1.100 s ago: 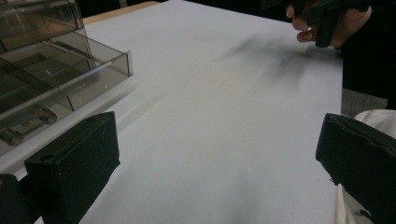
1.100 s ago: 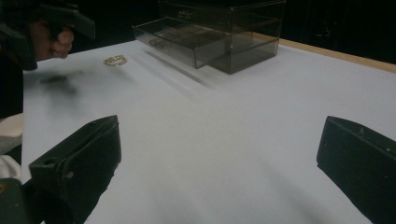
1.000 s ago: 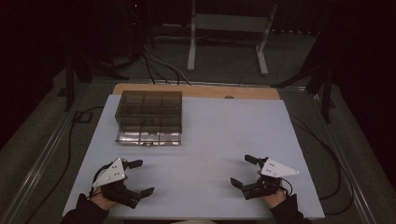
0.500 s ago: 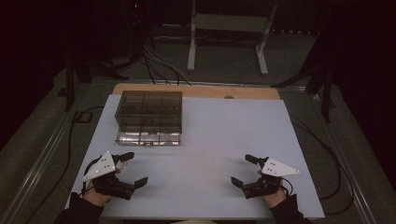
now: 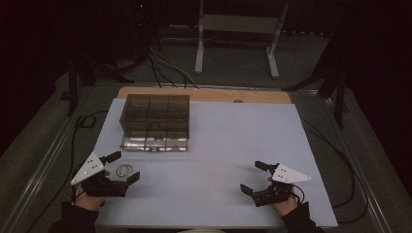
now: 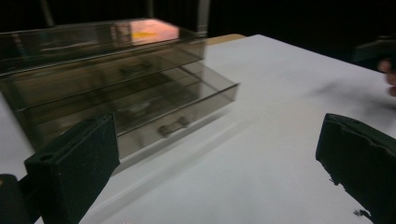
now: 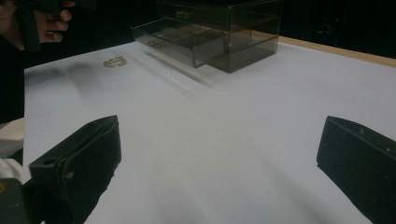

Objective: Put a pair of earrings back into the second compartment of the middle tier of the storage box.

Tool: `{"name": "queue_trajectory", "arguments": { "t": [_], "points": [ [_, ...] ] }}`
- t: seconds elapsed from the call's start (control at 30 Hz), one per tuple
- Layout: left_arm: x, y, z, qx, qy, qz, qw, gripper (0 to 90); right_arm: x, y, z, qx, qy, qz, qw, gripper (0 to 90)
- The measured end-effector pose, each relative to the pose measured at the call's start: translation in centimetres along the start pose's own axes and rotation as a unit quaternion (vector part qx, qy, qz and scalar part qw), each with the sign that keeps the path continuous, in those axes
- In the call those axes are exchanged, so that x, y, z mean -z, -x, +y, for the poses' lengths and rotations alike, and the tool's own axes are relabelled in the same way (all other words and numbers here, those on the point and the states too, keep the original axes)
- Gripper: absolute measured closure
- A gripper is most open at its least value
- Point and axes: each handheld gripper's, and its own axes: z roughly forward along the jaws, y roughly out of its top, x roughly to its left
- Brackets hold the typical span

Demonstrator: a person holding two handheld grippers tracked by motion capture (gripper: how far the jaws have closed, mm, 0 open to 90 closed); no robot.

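Both tongs gape empty: left tongs (image 5: 120, 167) straddle a small bracelet (image 5: 124, 170) on the tabletop (image 5: 218, 145), seemingly poised to grab it; right tongs (image 5: 252, 177) idle; drawer box (image 5: 154, 121) has its bottom drawer out, likely awaiting it.

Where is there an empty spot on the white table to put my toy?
Biggest bare patch: right of the drawer box, above the right gripper. Also free between both grippers. Crowded by the left gripper, where a bracelet lies below the open drawer.

Drawer box (image 5: 154, 122) blocking far left, bracelet (image 5: 124, 170) near it, white mat (image 5: 228, 145) otherwise open
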Motion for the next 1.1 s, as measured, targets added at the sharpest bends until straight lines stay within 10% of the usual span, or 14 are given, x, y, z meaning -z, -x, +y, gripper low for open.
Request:
{"name": "queue_trajectory", "arguments": {
  "t": [0.73,1.1],
  "points": [
    [1.4,-2.9,-1.7,0.034,-0.021,0.058,0.9975,0.4,0.0,0.2,0.0,-0.006,-0.002,0.002,1.0000,0.0],
    [1.2,-4.2,-3.2,0.062,-0.093,0.076,0.9908,5.7,-0.1,0.1,0.0,-0.005,-0.003,0.005,1.0000,0.0]
  ]
}}
